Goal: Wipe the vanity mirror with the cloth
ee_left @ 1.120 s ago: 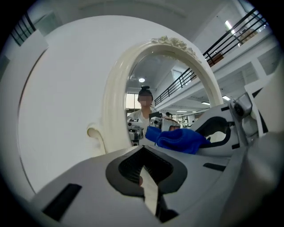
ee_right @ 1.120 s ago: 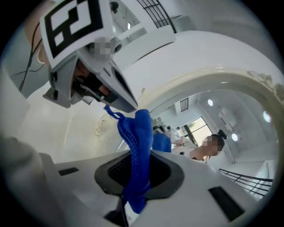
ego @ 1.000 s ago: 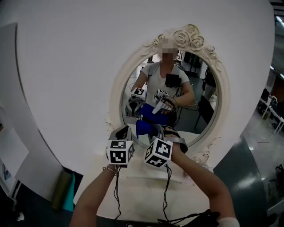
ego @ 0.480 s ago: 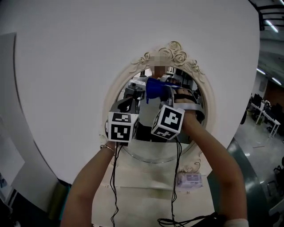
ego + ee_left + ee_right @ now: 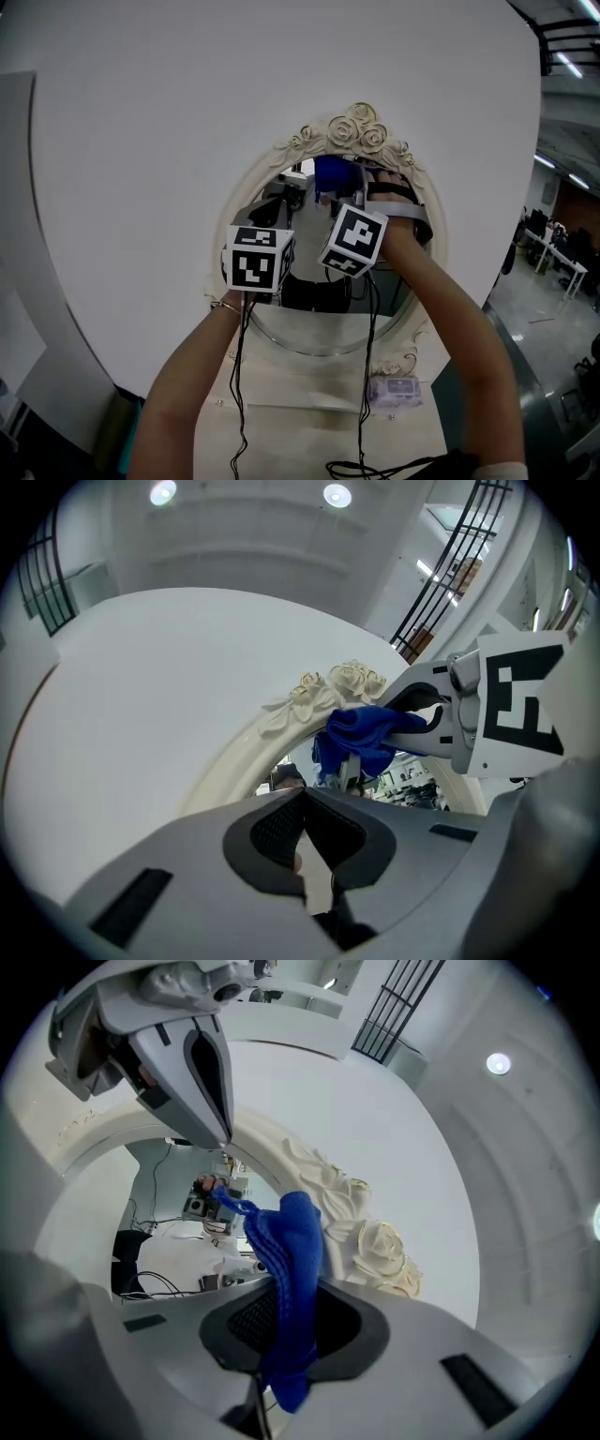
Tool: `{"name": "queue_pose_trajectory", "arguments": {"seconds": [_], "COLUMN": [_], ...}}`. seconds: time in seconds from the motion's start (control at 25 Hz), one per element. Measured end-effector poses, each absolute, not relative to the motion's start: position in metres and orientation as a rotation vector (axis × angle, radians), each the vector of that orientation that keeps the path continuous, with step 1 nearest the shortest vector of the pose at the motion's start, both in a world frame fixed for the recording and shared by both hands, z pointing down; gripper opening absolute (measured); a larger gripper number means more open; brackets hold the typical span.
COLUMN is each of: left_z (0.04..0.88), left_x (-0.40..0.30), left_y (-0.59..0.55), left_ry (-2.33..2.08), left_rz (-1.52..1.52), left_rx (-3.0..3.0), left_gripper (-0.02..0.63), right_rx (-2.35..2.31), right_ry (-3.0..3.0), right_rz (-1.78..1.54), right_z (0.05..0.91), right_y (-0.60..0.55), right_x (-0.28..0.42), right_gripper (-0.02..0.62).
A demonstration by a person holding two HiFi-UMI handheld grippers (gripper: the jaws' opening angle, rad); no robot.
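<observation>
- Holding the blue cloth up at the top of the vanity mirror, the right gripper sits just below the rose crest of the cream frame.
- Right gripper view: the jaws of the right gripper are clamped on the cloth. One fold stands up out of the pads and a short tail hangs toward the camera.
- The same view shows the cloth next to the carved roses, at the upper edge of the glass. Contact between cloth and glass cannot be confirmed.
- Left gripper: raised in front of the left part of the glass, left of the right gripper and a little lower.
- Left gripper view: the pads of the left gripper are closed tip to tip, with nothing between them.
- From the left gripper view, the cloth is bunched at the tip of the right gripper, under the roses.
- Mirror: oval, upright against a white round-topped panel.
- Vanity top: pale, near the person. A small packet lies at its right side.
- Black cables hang from both grippers along the forearms.
</observation>
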State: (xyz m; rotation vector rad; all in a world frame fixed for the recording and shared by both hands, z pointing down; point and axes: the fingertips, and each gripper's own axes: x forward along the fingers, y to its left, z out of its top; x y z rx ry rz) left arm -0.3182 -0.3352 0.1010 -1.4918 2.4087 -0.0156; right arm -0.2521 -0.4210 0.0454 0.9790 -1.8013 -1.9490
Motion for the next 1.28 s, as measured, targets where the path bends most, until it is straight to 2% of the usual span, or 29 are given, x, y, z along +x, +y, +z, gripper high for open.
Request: {"name": "queue_pose_trajectory", "arguments": {"seconds": [0.32,0.64,1.08,1.28], "left_z": [0.141,0.206,0.351,0.417], "left_x": [-0.324,-0.316,-0.322,-0.317], "left_y": [-0.338,-0.351,-0.345,-0.338], "left_ry": [2.461,2.540,2.784,2.880], "left_rz": [-0.043,-0.095,-0.035,-0.108], "left_rx": [-1.525,-1.608,-1.747,-1.805], "left_gripper": [0.009,0.009,0.009,0.009], "right_rx": [0.912,0.786,0.505,0.393], "right_ry": [-1.865,-1.884,-1.897,-1.902], "right_rz": [-1.889,-1.824,-1.692,-1.579], "right_z": [0.084,0.166,0.338,0.418], "right_y": [-0.424,-0.422,-0.414,-0.409], "right_x": [-0.259,-0.263,-0.265,-0.265], "right_gripper": [0.071,0.071,0.071,0.071]}}
